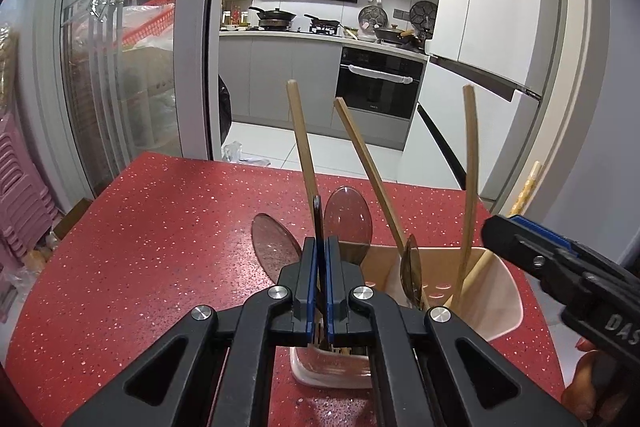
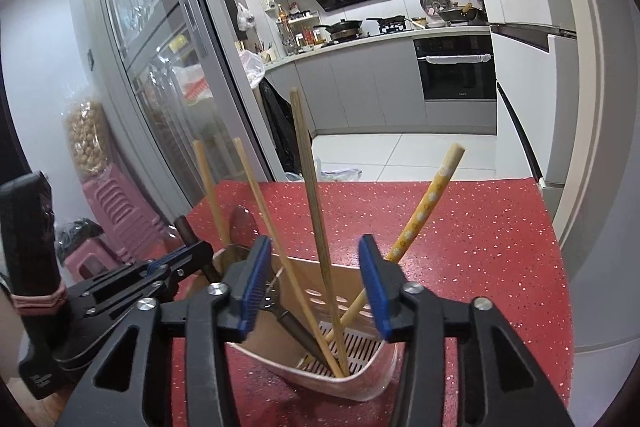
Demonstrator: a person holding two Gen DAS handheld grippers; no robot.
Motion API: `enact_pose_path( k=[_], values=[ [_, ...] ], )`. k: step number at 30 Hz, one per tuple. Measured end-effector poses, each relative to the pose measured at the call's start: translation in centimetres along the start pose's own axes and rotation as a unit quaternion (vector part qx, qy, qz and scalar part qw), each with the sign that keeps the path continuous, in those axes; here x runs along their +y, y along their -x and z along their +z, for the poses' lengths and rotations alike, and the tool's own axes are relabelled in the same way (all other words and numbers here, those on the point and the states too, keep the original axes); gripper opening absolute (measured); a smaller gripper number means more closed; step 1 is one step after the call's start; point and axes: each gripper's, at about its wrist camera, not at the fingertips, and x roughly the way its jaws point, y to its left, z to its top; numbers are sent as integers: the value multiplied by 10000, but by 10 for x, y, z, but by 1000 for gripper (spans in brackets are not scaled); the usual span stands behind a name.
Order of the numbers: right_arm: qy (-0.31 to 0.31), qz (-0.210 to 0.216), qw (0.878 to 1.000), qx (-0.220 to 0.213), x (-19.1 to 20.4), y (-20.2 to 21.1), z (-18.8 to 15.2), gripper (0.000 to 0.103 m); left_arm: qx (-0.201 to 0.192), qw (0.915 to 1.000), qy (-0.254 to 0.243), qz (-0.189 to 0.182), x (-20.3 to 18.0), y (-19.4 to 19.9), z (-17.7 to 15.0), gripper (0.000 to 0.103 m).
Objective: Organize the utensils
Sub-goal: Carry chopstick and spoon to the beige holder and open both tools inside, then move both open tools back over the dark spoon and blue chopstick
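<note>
Left gripper jaws clamped on dark slim utensil handle above pink plastic utensil holder on red speckled desk. Right gripper jaws apart, empty. Risk: a tilted lowering catches the wooden chopsticks, tipping the holder.

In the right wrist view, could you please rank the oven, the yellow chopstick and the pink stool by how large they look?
1. Yellow chopstick, longest, though nearness to the camera inflates it.
2. Oven.
3. Pink stool, partly hidden, so its place below the oven is unsure.

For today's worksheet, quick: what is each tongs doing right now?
Left tongs: shut on a dark handle.
Right tongs: open, holding nothing.
</note>
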Motion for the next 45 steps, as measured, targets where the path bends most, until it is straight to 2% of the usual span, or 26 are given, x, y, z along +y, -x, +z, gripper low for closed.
enact_pose_path(
  k=[10, 17, 21, 24, 36, 39, 40, 41, 42, 45],
  values=[
    [-238, 47, 9997, 32, 1, 31, -12, 65, -25, 10000, 2, 66, 4, 17, -5, 28],
    [-415, 20, 9989, 210, 2, 48, -20, 66, 69, 10000, -6, 26, 7, 32, -9, 28],
    [-503, 51, 9982, 330, 5, 60, -30, 74, 142, 9999, -27, -2, 9, 45, -16, 28],
    [-525, 86, 9975, 461, 9, 69, -40, 79, 203, 9998, 8, -8, 11, 58, -25, 28],
    [-725, 130, 9911, 1109, 21, 80, -96, 83, 547, 9983, 179, 86, 33, 98, -83, 28],
    [-757, 180, 9892, 1245, 24, 81, -107, 99, 649, 9975, 279, 93, 40, 107, -97, 28],
    [-764, 178, 9887, 1277, 25, 83, -112, 103, 697, 9970, 337, 55, 43, 110, -103, 35],
    [-771, 189, 9888, 1267, 26, 84, -117, 103, 739, 9965, 387, 12, 45, 113, -107, 56],
    [-783, 196, 9883, 1291, 27, 84, -121, 103, 857, 9953, 443, -21, 48, 115, -113, 103],
    [-775, 126, 9870, 1404, 30, 84, -131, 103, 893, 9950, 447, 38, 52, 109, -131, 103]
  ],
)
